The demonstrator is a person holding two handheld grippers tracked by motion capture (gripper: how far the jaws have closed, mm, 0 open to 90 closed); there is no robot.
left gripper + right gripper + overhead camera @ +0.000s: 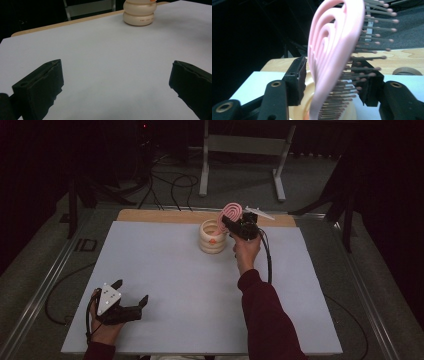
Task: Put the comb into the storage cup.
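Brush [230, 213]: pink, upright, clamped in right tongs [227, 222] at 12 o'clock, just above cream holder [212, 238] | left tongs [131, 297]: jaws apart, holding nothing, at 7 o'clock on bench [175, 285]

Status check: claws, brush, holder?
Right claw shut on pink hairbrush, above cream holder. Left claw open, low at near left. Nothing blocking on white table.

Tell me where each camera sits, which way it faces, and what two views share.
High view: above the near table edge, facing forward and down; both forearms, left gripper, right gripper.
Left gripper view: rides the left gripper, facing across the white table; spread fingers.
Right gripper view: faces the pink brush.
All share the cream holder.
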